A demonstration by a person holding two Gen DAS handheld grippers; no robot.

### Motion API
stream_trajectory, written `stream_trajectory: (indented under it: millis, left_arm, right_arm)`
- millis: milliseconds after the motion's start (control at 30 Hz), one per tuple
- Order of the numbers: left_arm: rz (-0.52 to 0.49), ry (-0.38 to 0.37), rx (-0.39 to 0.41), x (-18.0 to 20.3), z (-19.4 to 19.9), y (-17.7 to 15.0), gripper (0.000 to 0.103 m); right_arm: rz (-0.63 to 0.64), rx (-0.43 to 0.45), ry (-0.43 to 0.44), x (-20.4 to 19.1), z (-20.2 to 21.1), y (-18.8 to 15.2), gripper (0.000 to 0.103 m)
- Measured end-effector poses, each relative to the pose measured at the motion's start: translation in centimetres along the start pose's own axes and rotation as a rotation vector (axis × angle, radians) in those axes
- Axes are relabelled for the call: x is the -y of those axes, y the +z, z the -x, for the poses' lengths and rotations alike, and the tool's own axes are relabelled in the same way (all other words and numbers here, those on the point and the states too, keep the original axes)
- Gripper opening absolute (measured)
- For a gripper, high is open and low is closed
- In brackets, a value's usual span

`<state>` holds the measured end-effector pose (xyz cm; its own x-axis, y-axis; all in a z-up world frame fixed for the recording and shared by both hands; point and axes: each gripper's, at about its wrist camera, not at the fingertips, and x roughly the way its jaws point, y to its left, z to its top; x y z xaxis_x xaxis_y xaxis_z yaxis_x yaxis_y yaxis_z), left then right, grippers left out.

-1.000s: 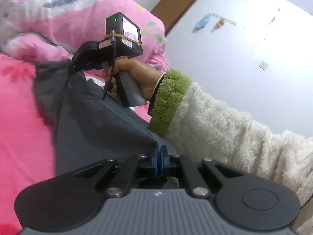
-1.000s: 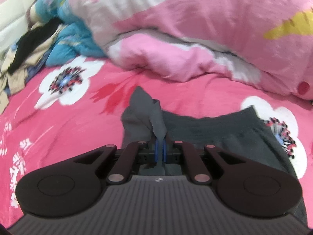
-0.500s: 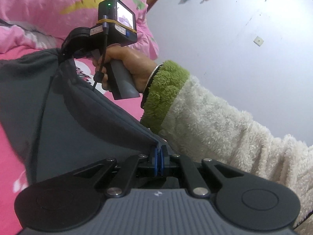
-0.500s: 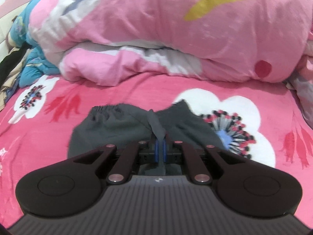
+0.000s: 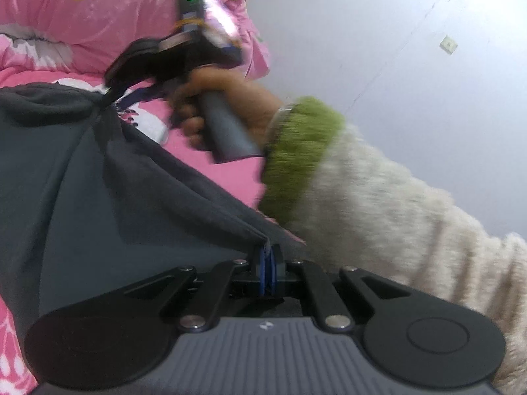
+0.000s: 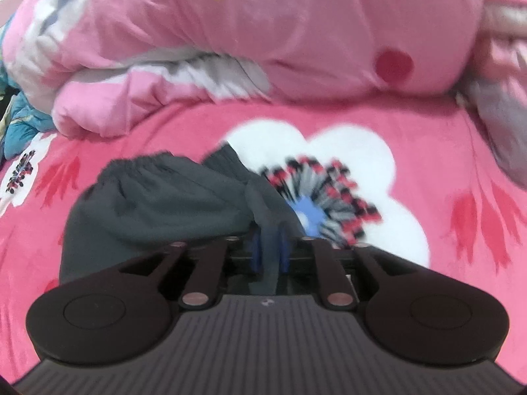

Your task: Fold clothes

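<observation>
A dark grey garment (image 5: 98, 197) lies on the pink flowered bedsheet (image 6: 438, 151). My left gripper (image 5: 267, 256) is shut on one corner of its edge, which runs taut up to my right gripper (image 5: 110, 93). In the right wrist view, my right gripper (image 6: 269, 247) has a fold of the same garment (image 6: 158, 204) between its blue pads, which stand slightly apart. That fold is held over the gathered waistband (image 6: 141, 164). The picture is blurred by motion.
A bulky pink quilt (image 6: 263, 33) is piled along the far side of the bed. Blue clothing (image 6: 19, 125) lies at the left edge. A person's hand (image 5: 230, 98) and fleecy sleeve (image 5: 378, 214) cross the left wrist view, with a white wall (image 5: 411, 65) behind.
My right gripper has carried its fold of the garment rightward across the bed over the waistband, and its pads now stand slightly wider. The left gripper keeps its hold on the corner.
</observation>
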<state>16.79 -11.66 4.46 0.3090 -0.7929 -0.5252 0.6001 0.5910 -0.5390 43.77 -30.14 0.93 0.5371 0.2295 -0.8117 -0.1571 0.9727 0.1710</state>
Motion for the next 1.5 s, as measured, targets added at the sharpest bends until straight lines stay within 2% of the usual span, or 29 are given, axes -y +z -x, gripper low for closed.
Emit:
stream_trajectory:
  millis: [67,100,133,200,233,333,400,567,633,733,933,967,1033,1067,1133,1167,1267,1367,1500]
  left_arm:
    - [-0.012,0.004,-0.015,0.1,-0.1,0.2,0.004]
    - [-0.018,0.0,-0.019,0.3,-0.1,0.3,0.004]
    - [-0.023,-0.004,-0.023,0.4,-0.1,0.5,0.004]
    - [-0.031,-0.017,-0.03,0.9,-0.5,0.9,0.004]
    - [-0.031,-0.025,-0.037,1.2,-1.1,1.2,0.004]
    - [-0.012,-0.043,-0.065,2.0,-2.6,1.8,0.004]
    - [0.004,-0.056,-0.086,2.6,-3.9,2.2,0.004]
    - [0.04,-0.084,-0.151,5.1,-8.0,2.1,0.004]
    - [0.053,-0.089,-0.173,5.2,-9.1,1.8,0.004]
    - [0.073,-0.097,-0.205,5.3,-10.6,1.4,0.004]
    - [0.112,-0.113,-0.271,5.6,-13.8,0.5,0.004]
    - [0.118,-0.116,-0.282,5.6,-14.4,0.4,0.007]
    - [0.131,-0.122,-0.304,5.7,-15.4,0.1,0.026]
    - [0.138,-0.124,-0.315,5.8,-16.0,-0.1,0.042]
    - [0.147,-0.131,-0.332,5.9,-16.7,-0.3,0.057]
    - [0.138,-0.136,-0.324,6.1,-16.2,-0.2,0.061]
    - [0.111,-0.14,-0.293,6.8,-14.2,0.4,0.064]
    - [0.078,-0.144,-0.263,7.2,-11.2,0.9,0.064]
    - [-0.084,-0.079,-0.276,8.3,-5.1,-0.9,0.064]
  right_arm:
    - [-0.037,0.049,0.017,1.9,3.0,-1.2,0.03]
    - [-0.055,0.073,0.026,2.8,4.4,-1.8,0.036]
    - [-0.074,0.1,0.031,3.8,6.1,-2.6,0.047]
    - [-0.118,0.174,0.011,5.8,10.4,-5.8,0.059]
    - [-0.14,0.211,0.001,6.8,12.6,-7.4,0.062]
    - [-0.21,0.317,-0.029,9.8,19.1,-12.2,0.064]
    - [-0.306,0.341,-0.044,11.8,21.7,-16.3,0.064]
    - [-0.571,0.361,-0.017,15.9,24.1,-25.2,0.064]
    - [-0.64,0.369,-0.019,16.7,24.5,-27.8,0.064]
    - [-0.693,0.408,-0.024,17.1,26.4,-31.3,0.064]
    - [-0.745,0.609,0.017,17.8,34.4,-37.3,0.064]
    - [-0.743,0.626,0.006,17.6,35.4,-38.0,0.064]
    - [-0.741,0.624,-0.064,17.2,36.5,-39.1,0.064]
    - [-0.741,0.604,-0.092,17.0,36.3,-39.4,0.064]
    - [-0.745,0.56,-0.125,16.6,35.3,-39.6,0.064]
    - [-0.744,0.542,-0.113,16.4,34.6,-39.5,0.064]
    - [-0.721,0.52,-0.047,15.8,32.2,-38.5,0.064]
    - [-0.67,0.493,-0.025,15.3,30.2,-36.6,0.064]
    - [-0.599,0.456,-0.029,15.1,27.4,-33.4,0.064]
